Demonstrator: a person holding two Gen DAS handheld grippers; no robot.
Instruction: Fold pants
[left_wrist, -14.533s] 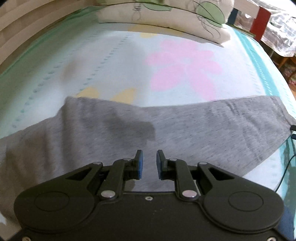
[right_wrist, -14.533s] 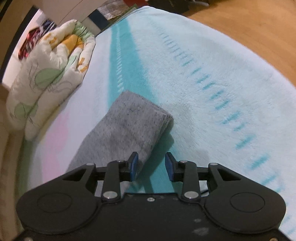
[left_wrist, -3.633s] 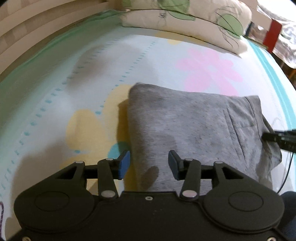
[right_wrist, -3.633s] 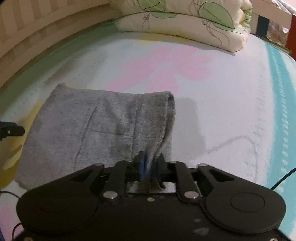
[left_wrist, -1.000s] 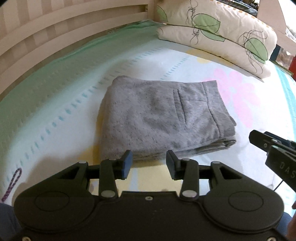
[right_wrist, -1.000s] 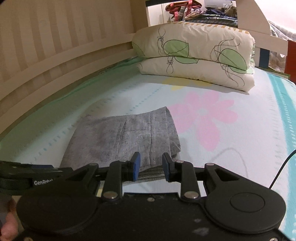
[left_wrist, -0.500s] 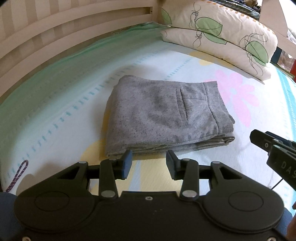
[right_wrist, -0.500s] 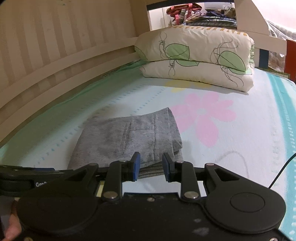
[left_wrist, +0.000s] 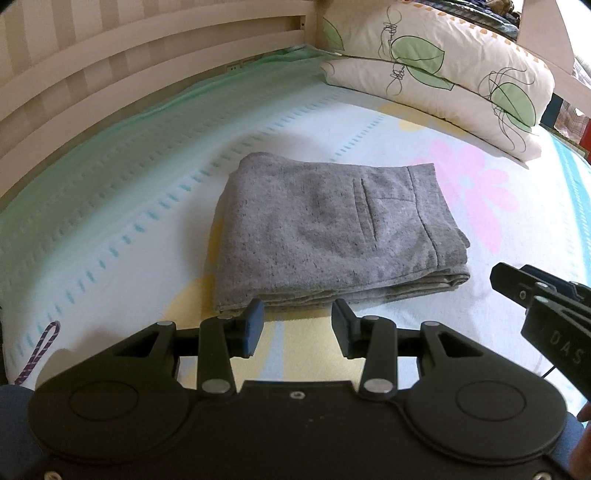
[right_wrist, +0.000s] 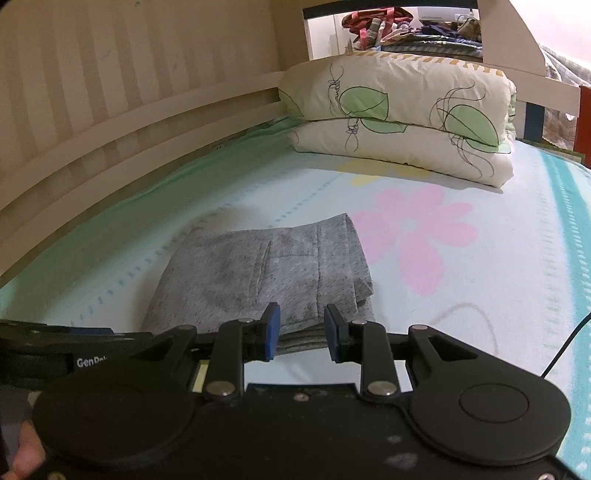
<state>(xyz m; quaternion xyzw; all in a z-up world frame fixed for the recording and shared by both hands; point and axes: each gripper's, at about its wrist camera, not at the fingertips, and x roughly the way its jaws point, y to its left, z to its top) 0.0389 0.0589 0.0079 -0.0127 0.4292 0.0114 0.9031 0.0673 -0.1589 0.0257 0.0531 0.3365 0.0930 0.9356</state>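
Observation:
The grey pants (left_wrist: 332, 229) lie folded in a flat rectangular stack on the bed, back pocket and waistband on top; they also show in the right wrist view (right_wrist: 266, 280). My left gripper (left_wrist: 297, 326) is open and empty, just in front of the stack's near edge and clear of it. My right gripper (right_wrist: 300, 334) is open and empty, held back from the stack's near right corner. The right gripper also shows at the right edge of the left wrist view (left_wrist: 543, 295).
The bed sheet (left_wrist: 122, 221) is pale with green stripes and pink and yellow flowers. A folded leaf-print quilt (right_wrist: 399, 122) lies at the head of the bed. A slatted wooden rail (left_wrist: 110, 70) runs along the far side. A thin black cable (right_wrist: 565, 347) trails at right.
Both grippers have drawn back slightly from the folded pants and stay open. The pants have not moved.

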